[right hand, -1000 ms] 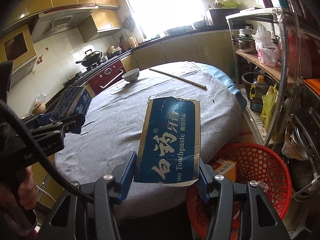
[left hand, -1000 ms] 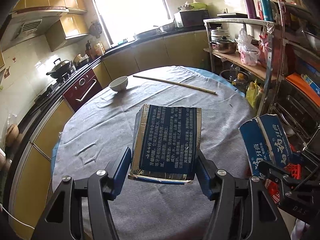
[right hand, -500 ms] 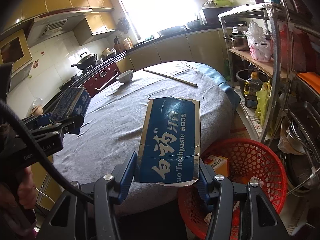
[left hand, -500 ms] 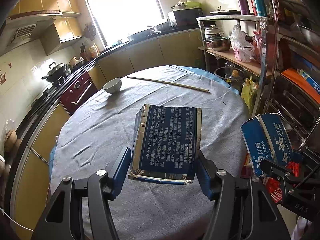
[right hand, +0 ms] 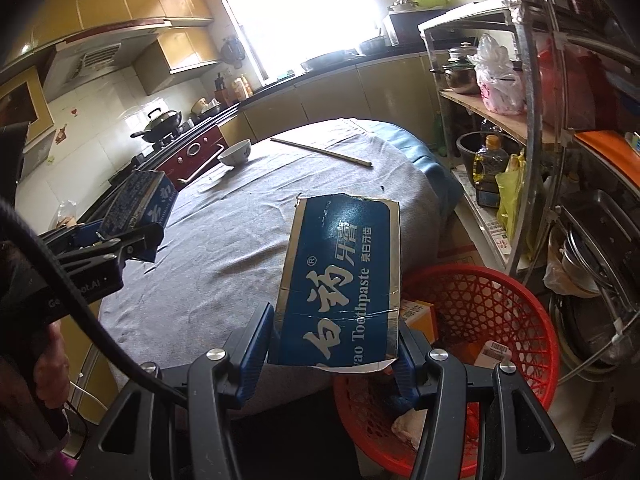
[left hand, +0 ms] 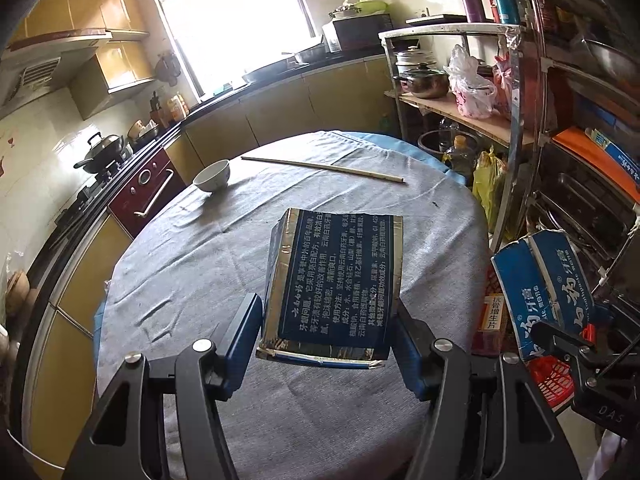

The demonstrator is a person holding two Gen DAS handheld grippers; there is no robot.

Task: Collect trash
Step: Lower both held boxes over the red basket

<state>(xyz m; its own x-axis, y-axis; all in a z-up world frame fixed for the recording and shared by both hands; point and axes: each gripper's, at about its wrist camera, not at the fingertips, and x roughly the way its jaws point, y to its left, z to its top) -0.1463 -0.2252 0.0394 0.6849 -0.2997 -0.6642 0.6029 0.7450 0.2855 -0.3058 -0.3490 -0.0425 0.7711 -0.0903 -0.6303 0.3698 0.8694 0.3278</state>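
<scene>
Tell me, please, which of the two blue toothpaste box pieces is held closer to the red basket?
The piece in the right gripper, printed "Toothpaste", beside the red basket; the left gripper's piece is over the table.

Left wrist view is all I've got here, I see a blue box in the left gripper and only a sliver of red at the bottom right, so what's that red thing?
Observer: It is a red mesh basket on the floor beside the table, seen whole from the right wrist.
Operator: Anything in it already?
Observer: Yes, an orange carton and a white item with a barcode lie inside.
Operator: And the right gripper?
Observer: The right gripper is shut on a torn toothpaste box piece, partly over the basket's near rim.
Operator: Is my own box sealed?
Observer: The right wrist shows only the side of the blue box in the left gripper; its ends cannot be judged.
</scene>
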